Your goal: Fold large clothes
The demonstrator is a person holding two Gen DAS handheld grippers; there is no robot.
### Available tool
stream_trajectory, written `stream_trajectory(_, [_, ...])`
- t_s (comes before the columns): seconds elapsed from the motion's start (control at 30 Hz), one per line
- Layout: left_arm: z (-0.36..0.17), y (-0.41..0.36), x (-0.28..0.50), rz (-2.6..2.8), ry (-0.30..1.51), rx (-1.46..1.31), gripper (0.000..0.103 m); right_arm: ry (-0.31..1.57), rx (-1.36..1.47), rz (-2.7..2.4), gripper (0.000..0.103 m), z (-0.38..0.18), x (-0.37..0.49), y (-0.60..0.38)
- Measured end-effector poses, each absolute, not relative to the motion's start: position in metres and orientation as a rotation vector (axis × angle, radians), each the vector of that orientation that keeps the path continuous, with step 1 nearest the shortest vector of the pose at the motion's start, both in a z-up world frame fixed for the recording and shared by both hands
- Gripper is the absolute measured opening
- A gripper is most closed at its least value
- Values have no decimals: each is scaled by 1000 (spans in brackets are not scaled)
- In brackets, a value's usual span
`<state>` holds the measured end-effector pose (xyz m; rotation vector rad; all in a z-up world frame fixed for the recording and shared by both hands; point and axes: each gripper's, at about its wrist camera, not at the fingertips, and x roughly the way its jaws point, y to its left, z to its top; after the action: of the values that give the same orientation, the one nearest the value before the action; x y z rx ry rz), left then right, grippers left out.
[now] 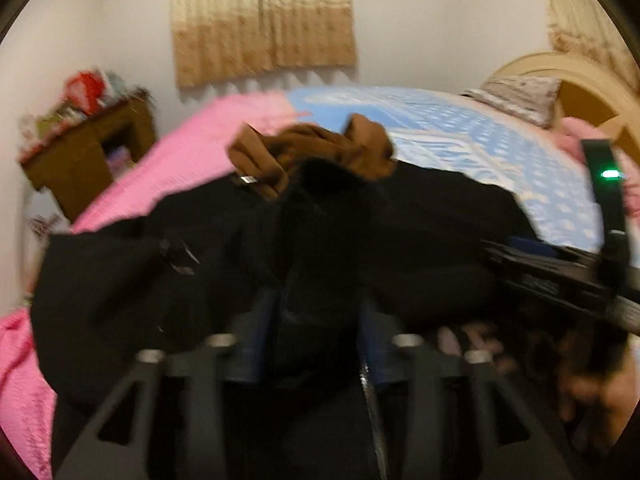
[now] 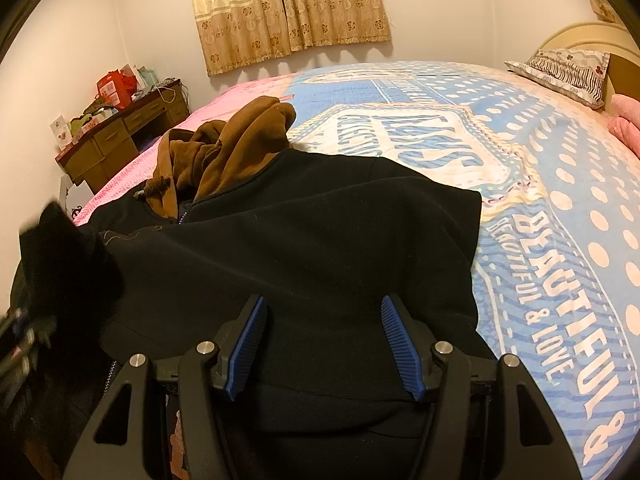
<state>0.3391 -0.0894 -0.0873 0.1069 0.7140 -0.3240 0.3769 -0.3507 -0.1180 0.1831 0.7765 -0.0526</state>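
Left wrist blurred, black garment [image 1: 320, 240] hiding claw [image 1: 320, 320]

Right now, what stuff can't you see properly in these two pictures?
- Left gripper: left wrist view, blurred, black garment bunched between its fingers; grip unclear.
- Brown garment: partly under the black one.
- Desk clutter: too small in both views.
- Right gripper: open; garment's near edge cut off below.

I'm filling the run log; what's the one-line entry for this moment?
left tool: fabric between fingers, grip unclear | right tool: open over black garment | brown garment: bunched behind | bed
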Motion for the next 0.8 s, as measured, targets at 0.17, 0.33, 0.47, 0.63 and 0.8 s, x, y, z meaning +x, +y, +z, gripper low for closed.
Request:
stream_trajectory(0.17, [-66, -44, 310, -293, 650, 43, 101, 782, 188, -48, 62, -119, 378, -351])
stream_trajectory(0.33, [-81, 28, 317, -100, 685, -22, 101, 760, 354, 34, 62, -100, 370, -352])
stream_trajectory(0.47, [-108, 75, 329, 43, 740, -145, 100, 710, 529, 250, 63, -81, 361, -324])
stream_trajectory(0.63, [-140, 96, 328, 83, 777, -233, 102, 875, 342, 339, 66, -98, 386, -242])
stream_trajectory(0.8, [-146, 108, 321, 60, 773, -318, 103, 883, 150, 248, 30, -105, 389, -204])
